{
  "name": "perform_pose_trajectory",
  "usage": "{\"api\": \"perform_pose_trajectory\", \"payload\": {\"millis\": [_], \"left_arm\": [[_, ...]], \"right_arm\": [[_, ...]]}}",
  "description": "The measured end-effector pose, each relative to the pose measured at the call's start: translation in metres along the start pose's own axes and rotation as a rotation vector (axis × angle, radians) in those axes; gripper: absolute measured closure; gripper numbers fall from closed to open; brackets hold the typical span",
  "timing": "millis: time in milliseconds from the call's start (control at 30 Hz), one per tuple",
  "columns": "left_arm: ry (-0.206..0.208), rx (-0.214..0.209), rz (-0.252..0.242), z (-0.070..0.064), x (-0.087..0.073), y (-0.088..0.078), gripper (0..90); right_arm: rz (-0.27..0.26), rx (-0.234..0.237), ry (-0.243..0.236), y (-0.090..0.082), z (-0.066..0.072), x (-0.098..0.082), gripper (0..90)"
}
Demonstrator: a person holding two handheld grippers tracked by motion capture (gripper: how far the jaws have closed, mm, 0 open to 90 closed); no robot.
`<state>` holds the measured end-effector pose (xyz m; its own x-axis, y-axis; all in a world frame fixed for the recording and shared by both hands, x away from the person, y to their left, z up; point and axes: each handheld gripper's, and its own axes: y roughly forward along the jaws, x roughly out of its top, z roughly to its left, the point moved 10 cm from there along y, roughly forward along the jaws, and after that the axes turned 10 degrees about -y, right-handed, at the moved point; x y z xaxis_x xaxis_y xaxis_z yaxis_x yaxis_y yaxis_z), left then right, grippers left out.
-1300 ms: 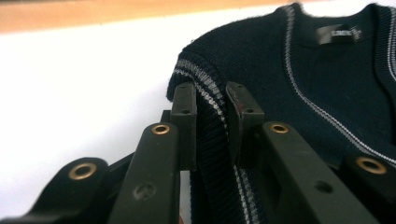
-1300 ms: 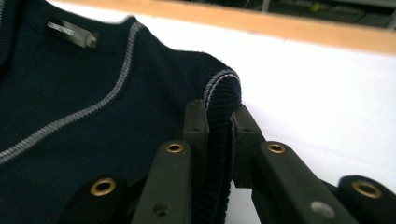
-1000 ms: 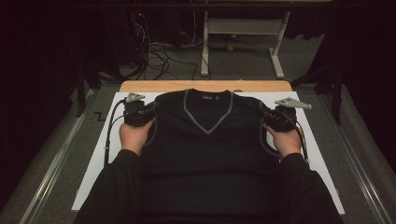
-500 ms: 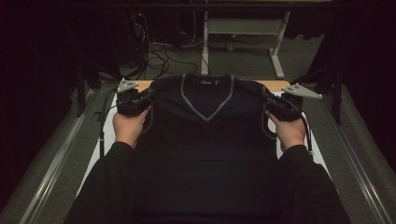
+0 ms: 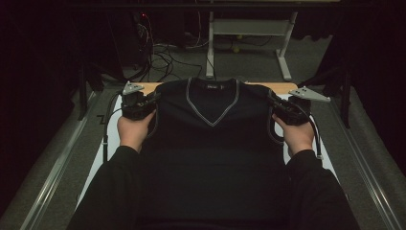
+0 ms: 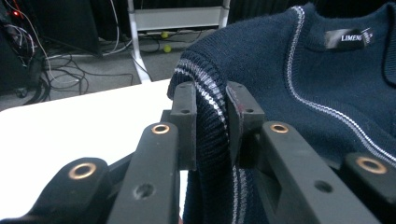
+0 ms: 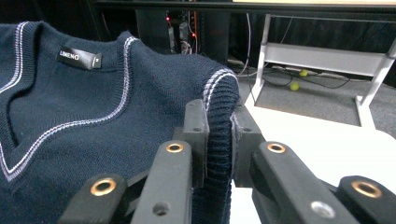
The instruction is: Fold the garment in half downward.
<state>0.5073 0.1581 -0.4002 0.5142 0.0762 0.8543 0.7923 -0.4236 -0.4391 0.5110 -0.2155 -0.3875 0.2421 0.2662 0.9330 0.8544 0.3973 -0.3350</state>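
The dark navy sleeveless sweater [image 5: 210,143] was held up by its two shoulder edges, its collar toward the far end of the white bench [image 5: 111,136] and its hem hanging down toward the person, so that its long axis ran from far to near. The left gripper [image 5: 154,97] was pinching the striped armhole ribbing [image 6: 209,100] at one shoulder, with the knit folded between the two pads. The right gripper [image 5: 271,98] was pinching the matching ribbing [image 7: 218,98] at the other shoulder in the same way. The garment lay between the two grippers, stretched fairly flat across the width of the bench, and each hand was equally near its own shoulder seam (neither had the advantage). Both forearms were extended forward from the bottom of the high view, wrists roughly level, the grippers angled inward toward the collar label [image 6: 349,38]. Judged from this, the coming move would turn on keeping both shoulders level, so that the sweater could be laid down square.
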Motion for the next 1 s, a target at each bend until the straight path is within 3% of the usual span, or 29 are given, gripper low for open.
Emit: {"api": "perform_pose_trajectory", "payload": {"millis": [200,400,667,1000], "left_arm": [[0.011,-0.014,0.022,-0.003,-0.007,-0.001,71.5],[-0.022,-0.044,0.016,-0.006,-0.022,-0.009,71.5],[0.003,-0.086,0.009,-0.012,-0.044,-0.03,71.5],[-0.002,-0.144,0.025,-0.02,-0.082,-0.05,71.5]], "right_arm": [[0.02,0.016,0.008,-0.001,0.002,-0.008,80.7],[0.016,0.031,0.004,-0.008,0.01,-0.017,80.7],[0.0,0.061,-0.019,-0.031,0.025,-0.035,80.7],[0.005,0.093,-0.044,-0.058,0.043,-0.066,80.6]]}}
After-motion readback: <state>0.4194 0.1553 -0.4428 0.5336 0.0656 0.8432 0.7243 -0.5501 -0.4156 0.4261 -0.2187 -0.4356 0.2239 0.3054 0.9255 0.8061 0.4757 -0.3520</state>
